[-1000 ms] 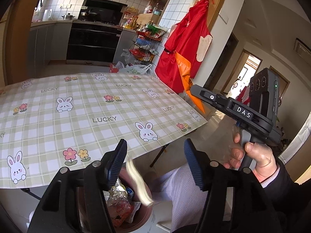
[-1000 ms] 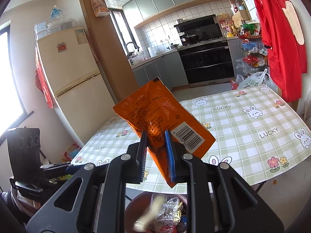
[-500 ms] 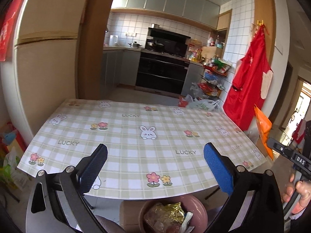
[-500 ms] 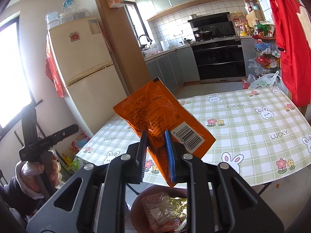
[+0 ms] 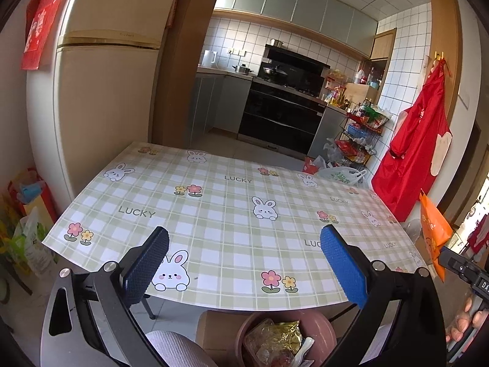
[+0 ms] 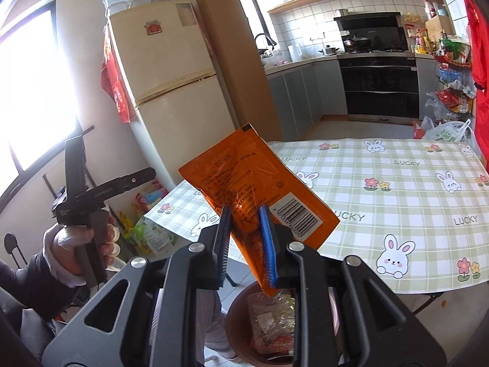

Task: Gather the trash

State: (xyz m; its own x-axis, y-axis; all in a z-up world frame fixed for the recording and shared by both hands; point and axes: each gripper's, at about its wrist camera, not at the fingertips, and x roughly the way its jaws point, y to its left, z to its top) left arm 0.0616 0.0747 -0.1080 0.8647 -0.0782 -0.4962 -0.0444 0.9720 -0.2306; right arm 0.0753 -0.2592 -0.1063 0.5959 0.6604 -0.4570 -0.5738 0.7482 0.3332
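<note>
The right gripper (image 6: 244, 229) was clamped on an orange snack wrapper (image 6: 253, 189) — pads pinching its lower half, barcode end to the right, top corner tilted up and away. Directly below the jaws sat a pink trash bin (image 6: 241, 321) holding foil and plastic wrappers. The left gripper (image 5: 244, 263) had just been opening and stood spread wide, with nothing between its pads; the same bin (image 5: 324, 324) lay beneath it — beyond it, the checked tablecloth (image 5: 226, 214).
</note>
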